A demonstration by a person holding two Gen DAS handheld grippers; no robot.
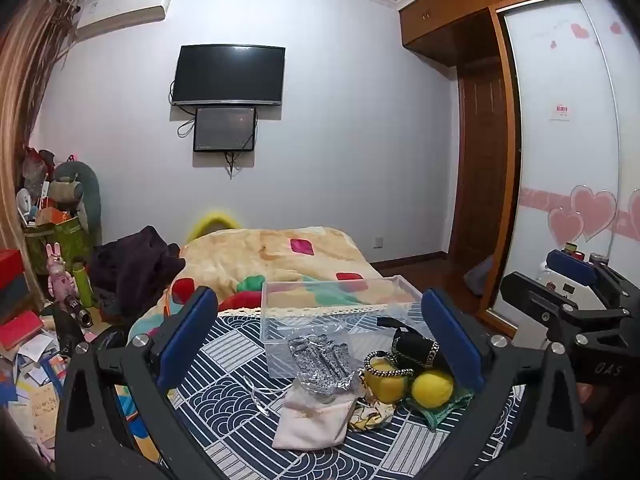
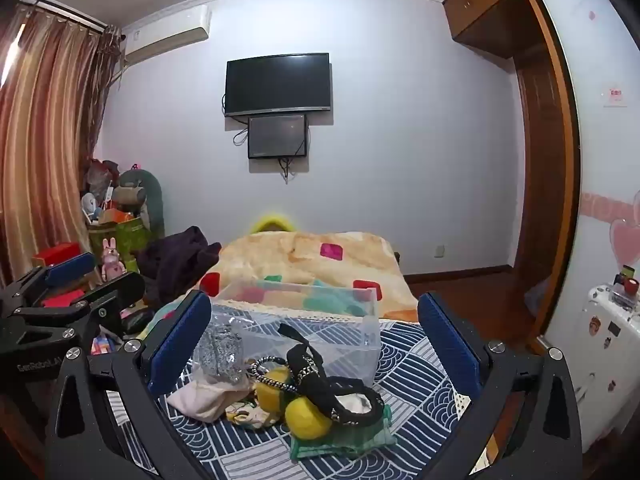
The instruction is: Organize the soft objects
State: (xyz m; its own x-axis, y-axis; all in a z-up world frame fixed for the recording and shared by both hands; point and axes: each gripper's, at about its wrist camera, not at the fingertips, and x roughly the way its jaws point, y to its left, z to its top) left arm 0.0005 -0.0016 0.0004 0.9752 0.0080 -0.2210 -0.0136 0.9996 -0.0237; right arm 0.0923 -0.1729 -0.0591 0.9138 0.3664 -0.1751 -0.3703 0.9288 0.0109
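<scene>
Soft pile (image 1: 360, 384) beside clear bin (image 1: 276, 320); both tongs (image 1: 320, 344) (image 2: 314, 344) wide open, empty; fridge (image 2: 600, 332) only right view.

Soft things heaped beside clear bin (image 1: 340, 304)

Yellow balls (image 1: 433, 389), black chained pouch (image 1: 414, 346), beige bag (image 1: 316, 420), silvery packet (image 1: 324, 364), touching on patterned cloth.
</scene>
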